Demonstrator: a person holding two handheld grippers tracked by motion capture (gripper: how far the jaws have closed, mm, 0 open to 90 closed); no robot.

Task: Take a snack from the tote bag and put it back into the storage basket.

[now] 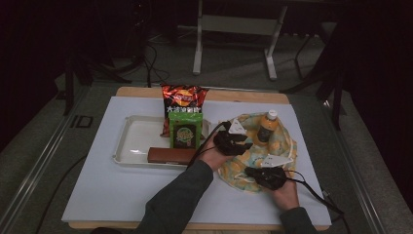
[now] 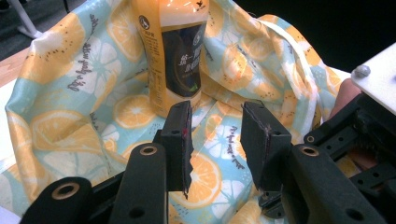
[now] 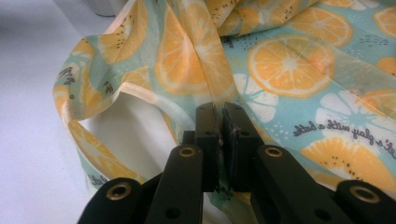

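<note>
An orange-print fabric bag (image 1: 277, 144) lies at the right of the table, and an orange juice bottle (image 1: 267, 126) stands upright inside it. My left gripper (image 1: 236, 141) is at the bag's left side; its jaws stand open just short of the bottle (image 2: 175, 51), over the bag's cloth (image 2: 70, 102). At the bag's near edge, my right gripper (image 1: 265, 175) has its jaws shut on the bag's rim, where the cloth (image 3: 289, 60) is pinched between them. My left gripper (image 2: 215, 140) holds nothing. My right gripper (image 3: 220, 123) grips a fold by the opening.
A white tray (image 1: 127, 146) left of the bag holds a red chip bag (image 1: 184, 100), a green packet (image 1: 185, 131) and a brown bar (image 1: 170, 155). A pale mat (image 1: 97, 185) covers the wooden table. Table legs (image 1: 197, 48) stand on the floor beyond.
</note>
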